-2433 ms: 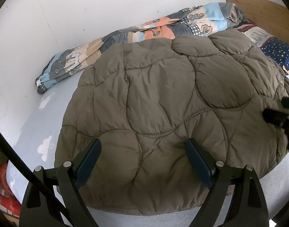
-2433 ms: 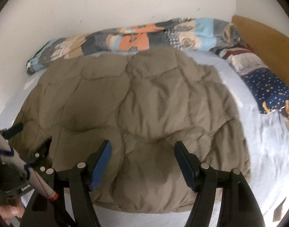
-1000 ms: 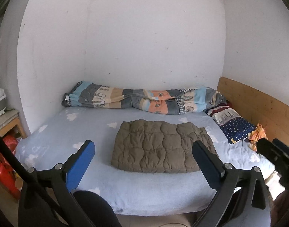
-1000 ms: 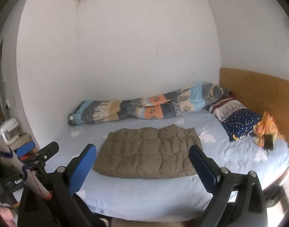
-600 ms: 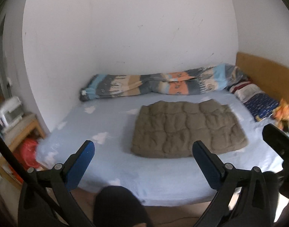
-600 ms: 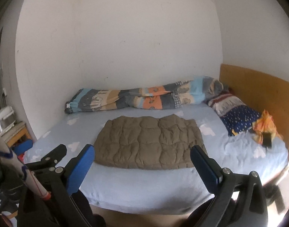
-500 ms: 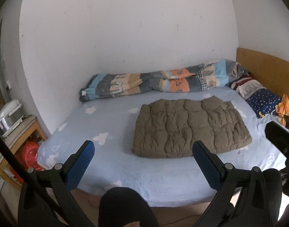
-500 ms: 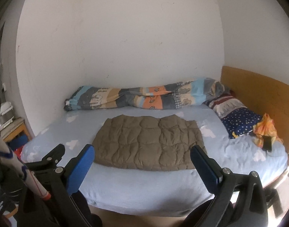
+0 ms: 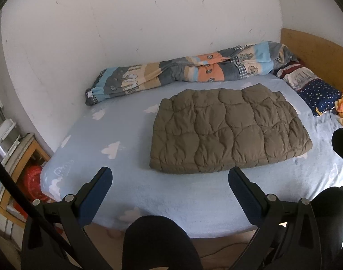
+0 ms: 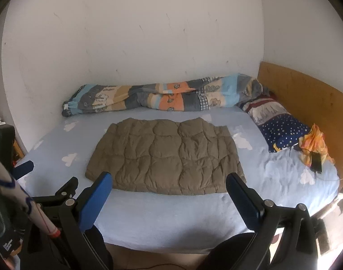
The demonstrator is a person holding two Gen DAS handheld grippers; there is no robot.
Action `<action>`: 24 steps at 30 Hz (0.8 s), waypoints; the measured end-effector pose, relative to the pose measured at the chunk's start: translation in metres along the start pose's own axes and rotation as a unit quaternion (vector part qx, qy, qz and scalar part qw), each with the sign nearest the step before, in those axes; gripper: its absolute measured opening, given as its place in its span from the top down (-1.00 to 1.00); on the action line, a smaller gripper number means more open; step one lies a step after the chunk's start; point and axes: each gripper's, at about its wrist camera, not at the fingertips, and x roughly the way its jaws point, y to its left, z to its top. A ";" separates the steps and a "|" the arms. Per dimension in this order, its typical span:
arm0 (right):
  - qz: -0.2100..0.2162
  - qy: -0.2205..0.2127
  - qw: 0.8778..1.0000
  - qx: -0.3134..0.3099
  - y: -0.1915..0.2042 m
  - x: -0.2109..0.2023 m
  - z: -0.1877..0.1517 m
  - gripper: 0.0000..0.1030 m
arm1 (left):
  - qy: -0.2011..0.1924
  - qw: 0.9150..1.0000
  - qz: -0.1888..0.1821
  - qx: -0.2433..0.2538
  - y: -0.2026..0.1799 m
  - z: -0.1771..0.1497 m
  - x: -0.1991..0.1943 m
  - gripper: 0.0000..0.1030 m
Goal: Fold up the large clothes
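Olive quilted jacket (image 9: pixel 227 130) (image 10: pixel 167 155) is lying folded into a flat rectangle on the pale blue cloud-print bed sheet (image 9: pixel 126 148) (image 10: pixel 162 211), ahead of both tongs and touching neither; in the left wrist view it is sitting ahead and slightly right of centre, in the right wrist view straight ahead, its near edge showing between the two fingers; left gripper (image 9: pixel 170 177) is hanging over the near edge of the bed, fingers spread wide, nothing between them; right gripper (image 10: pixel 169 184) is doing the same, fingers wide apart and empty; beyond the jacket, a rolled patchwork duvet (image 9: pixel 189 69) (image 10: pixel 162 96) is lying along the white wall (image 9: pixel 149 22) (image 10: pixel 135 33); ahead and to the right of the tongs, a star-print navy pillow (image 9: pixel 319 94) (image 10: pixel 281 132) is resting against the wooden headboard (image 9: pixel 317 47) (image 10: pixel 306 92); an orange cloth (image 10: pixel 313 144) with a dark phone-like object on it is sitting just right of that pillow; person's dark-clothed knees (image 9: pixel 155 243) are showing below the tongs; to the far left of the left gripper, a wooden side table (image 9: pixel 18 157) is standing beside the bed.
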 end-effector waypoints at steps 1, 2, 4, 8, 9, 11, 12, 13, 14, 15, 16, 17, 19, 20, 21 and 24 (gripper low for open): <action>0.001 0.003 1.000 0.000 0.001 0.003 0.000 -0.99 | 0.004 1.000 0.000 -0.001 0.001 -0.001 0.003 -0.99; 0.001 0.005 1.000 -0.001 0.002 0.004 0.000 -0.99 | 0.007 1.000 0.000 -0.002 0.002 -0.001 0.005 -0.99; 0.002 0.011 1.000 -0.005 0.006 0.009 -0.001 -0.99 | 0.015 1.000 -0.002 -0.004 0.005 -0.003 0.010 -0.99; 0.006 0.025 1.000 -0.017 0.014 0.018 -0.005 -0.99 | 0.031 0.999 0.000 -0.007 0.008 -0.007 0.020 -0.99; 0.007 0.026 0.999 -0.019 0.015 0.019 -0.006 -0.99 | 0.034 0.999 -0.001 -0.008 0.008 -0.007 0.022 -0.99; 0.008 0.031 0.999 -0.025 0.019 0.021 -0.008 -0.99 | 0.037 0.999 0.002 -0.009 0.009 -0.008 0.025 -0.99; 0.008 0.031 0.999 -0.027 0.020 0.022 -0.009 -0.99 | 0.039 0.999 0.003 -0.010 0.009 -0.009 0.026 -0.99; 0.008 0.033 0.999 -0.028 0.020 0.023 -0.009 -0.99 | 0.039 0.999 0.002 -0.011 0.009 -0.009 0.027 -0.99; 0.008 0.034 0.999 -0.028 0.021 0.024 -0.010 -0.99 | 0.040 0.999 0.003 -0.012 0.010 -0.010 0.028 -0.99; 0.008 0.036 0.999 -0.027 0.021 0.025 -0.010 -0.99 | 0.040 0.999 0.003 -0.012 0.010 -0.010 0.029 -0.99; 0.008 0.037 0.999 -0.026 0.020 0.026 -0.011 -0.99 | 0.041 0.999 0.004 -0.012 0.010 -0.010 0.030 -0.99; 0.007 0.038 0.999 -0.025 0.021 0.026 -0.011 -0.99 | 0.042 0.999 0.004 -0.012 0.010 -0.011 0.031 -0.99; 0.008 0.039 0.999 -0.024 0.021 0.027 -0.011 -0.99 | 0.045 0.999 0.004 -0.012 0.011 -0.012 0.032 -0.99; 0.008 0.040 0.999 -0.024 0.021 0.028 -0.011 -0.99 | 0.046 0.999 0.005 -0.013 0.011 -0.013 0.032 -0.99; 0.008 0.040 0.999 -0.025 0.022 0.028 -0.011 -0.99 | 0.047 0.999 0.006 -0.013 0.011 -0.013 0.033 -0.99; 0.011 0.042 0.999 -0.028 0.023 0.031 -0.011 -0.99 | 0.048 0.999 0.007 -0.017 0.015 -0.013 0.034 -0.99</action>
